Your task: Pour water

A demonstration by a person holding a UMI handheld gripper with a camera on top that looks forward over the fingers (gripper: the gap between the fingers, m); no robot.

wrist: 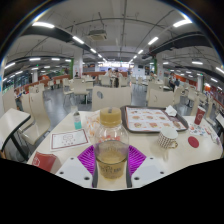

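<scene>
Two purple pads are seen flanking a clear glass jar, which is held between the fingers of the gripper and is pressed by both; the jar is cylindrical, and an amber liquid is contained in its lower part; just beyond it, a second clear vessel with a yellowish top is set on the white table; a white cup is placed to the right, its contents not being discernible; a patterned tray is laid beyond it.
</scene>
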